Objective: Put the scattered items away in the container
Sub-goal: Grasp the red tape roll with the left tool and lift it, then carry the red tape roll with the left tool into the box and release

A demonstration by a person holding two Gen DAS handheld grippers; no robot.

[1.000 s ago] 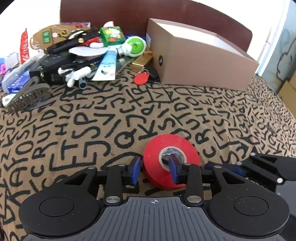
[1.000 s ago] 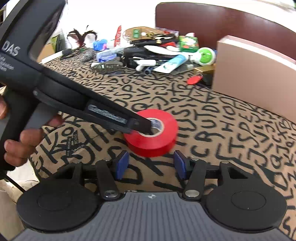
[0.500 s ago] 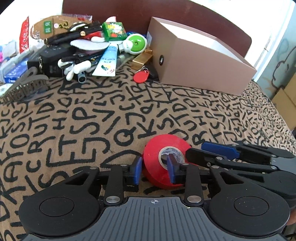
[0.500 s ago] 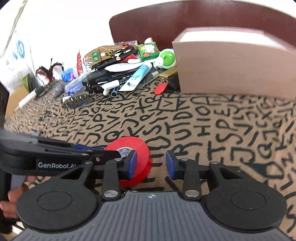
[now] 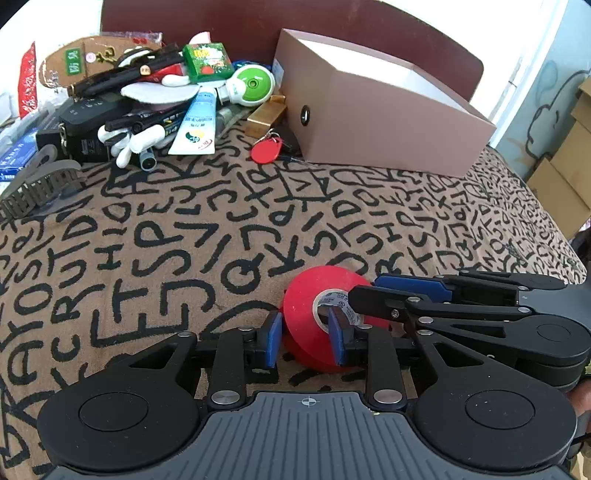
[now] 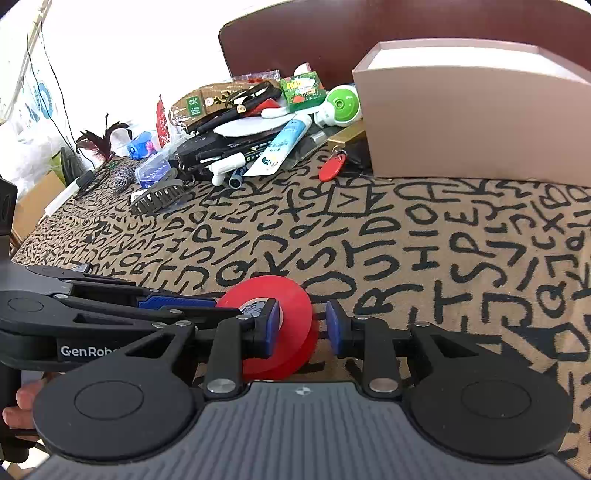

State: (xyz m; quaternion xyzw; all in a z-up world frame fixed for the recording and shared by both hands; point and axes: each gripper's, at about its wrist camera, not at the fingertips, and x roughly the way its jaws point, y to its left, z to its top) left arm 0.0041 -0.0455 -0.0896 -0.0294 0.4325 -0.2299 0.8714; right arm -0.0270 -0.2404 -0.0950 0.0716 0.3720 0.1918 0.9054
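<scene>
A red tape roll [image 5: 304,314] is tilted up off the patterned cloth, also in the right wrist view [image 6: 295,314]. My left gripper [image 5: 304,334] grips its left wall, one pad outside, one inside the core. My right gripper [image 6: 301,325] straddles the roll's right wall with one pad in the core and a small gap at the outer pad; it shows from the side in the left wrist view [image 5: 369,291]. The pink-brown open box [image 5: 376,122] stands at the back right, also in the right wrist view [image 6: 476,110].
A pile of scattered items lies at the back left: a toothpaste tube [image 5: 195,125], a green-and-white round gadget [image 5: 251,85], a green packet [image 5: 207,61], a red key tag [image 5: 266,149], a grey hair clip [image 5: 37,188]. A dark headboard [image 5: 258,22] stands behind.
My right gripper swung round from facing the roll to beside my left gripper and put one pad into the core. The roll has tipped up in the left gripper's hold.
</scene>
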